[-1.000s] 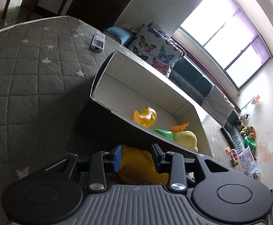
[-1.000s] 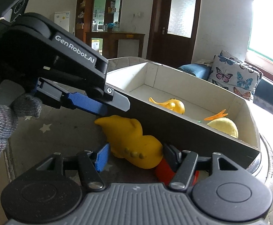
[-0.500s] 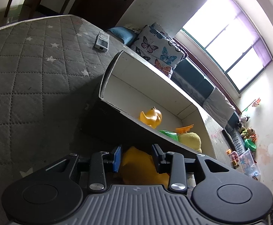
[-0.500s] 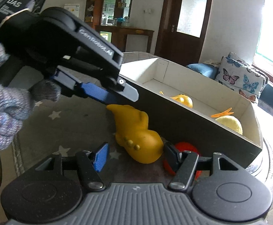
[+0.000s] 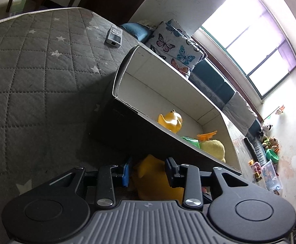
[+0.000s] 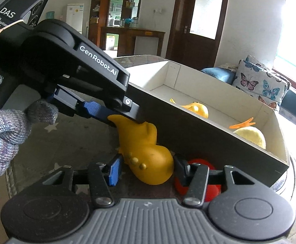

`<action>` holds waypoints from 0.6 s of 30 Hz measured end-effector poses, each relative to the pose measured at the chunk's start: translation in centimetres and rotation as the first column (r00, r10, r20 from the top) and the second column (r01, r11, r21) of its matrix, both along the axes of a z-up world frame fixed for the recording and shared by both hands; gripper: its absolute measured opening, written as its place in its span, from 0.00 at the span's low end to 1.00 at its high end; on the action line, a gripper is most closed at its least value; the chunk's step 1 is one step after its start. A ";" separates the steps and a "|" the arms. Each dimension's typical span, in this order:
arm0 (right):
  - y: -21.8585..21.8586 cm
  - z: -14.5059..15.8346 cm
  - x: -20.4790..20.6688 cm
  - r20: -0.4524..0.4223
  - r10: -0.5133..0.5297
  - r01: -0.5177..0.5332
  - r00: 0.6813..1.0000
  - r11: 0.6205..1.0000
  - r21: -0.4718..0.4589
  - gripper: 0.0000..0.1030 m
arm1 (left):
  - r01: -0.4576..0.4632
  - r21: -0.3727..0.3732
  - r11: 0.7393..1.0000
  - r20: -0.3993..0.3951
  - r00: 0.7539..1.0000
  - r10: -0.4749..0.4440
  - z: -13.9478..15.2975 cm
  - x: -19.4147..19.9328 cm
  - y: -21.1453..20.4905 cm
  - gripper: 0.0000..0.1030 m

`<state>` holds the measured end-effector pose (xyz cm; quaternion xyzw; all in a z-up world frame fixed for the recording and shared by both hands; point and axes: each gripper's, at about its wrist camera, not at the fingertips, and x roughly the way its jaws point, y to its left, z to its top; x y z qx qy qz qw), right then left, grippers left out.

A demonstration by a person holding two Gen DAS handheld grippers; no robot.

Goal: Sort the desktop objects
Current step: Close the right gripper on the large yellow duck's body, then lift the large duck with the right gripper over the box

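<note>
1. The right gripper (image 6: 146,171) sits low over the table; its jaws have just been closing, and the fat rounded end of a yellow rubber toy with small bumps along its side (image 6: 146,152) lies between them. The blue pad and the black pad both stand right at the toy's sides; whether they already press on it cannot be told.
2. The left gripper (image 5: 148,170) holds the same toy's narrower end between its jaws, clamped from both sides as the right wrist view shows, where its black finger (image 6: 131,109) lies on top of the toy.
3. A gloved hand in grey knit (image 6: 3,134) carries the left gripper.
4. Just behind the right gripper's black finger lies a red rounded toy (image 6: 198,162), near the box's outer wall.
5. The toy rests on the grey quilted star-patterned table cover (image 5: 36,85), just beside the dark outer wall of an open white-lined cardboard box (image 6: 219,134).
6. Inside the box lie a small yellow duck (image 5: 171,120), a pale yellow plush toy (image 5: 213,147) with orange feet, and a green item.
7. A silver remote control (image 5: 113,36) lies far off on the cover.
</note>
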<state>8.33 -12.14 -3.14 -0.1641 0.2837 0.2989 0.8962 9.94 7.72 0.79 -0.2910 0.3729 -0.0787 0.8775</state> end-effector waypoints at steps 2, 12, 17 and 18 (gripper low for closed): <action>-0.1 0.1 -0.1 -0.003 0.000 0.000 1.000 1.000 0.008 0.51 | -0.002 0.006 1.000 0.001 1.000 0.002 0.0 -0.1 0.0 0.36; -1.2 2.2 -1.8 0.049 0.005 -0.007 0.999 0.999 0.049 0.49 | -0.004 0.007 1.000 0.063 0.998 0.004 2.5 -1.8 -0.2 0.34; -2.1 4.1 -2.1 0.108 -0.015 0.006 0.994 0.997 0.082 0.49 | -0.003 0.000 1.000 0.126 0.992 0.003 4.8 -1.9 -0.5 0.33; -2.2 4.5 -1.9 0.120 -0.022 0.011 0.993 0.996 0.089 0.49 | -0.001 0.001 1.000 0.136 0.991 0.001 5.2 -1.7 -0.7 0.33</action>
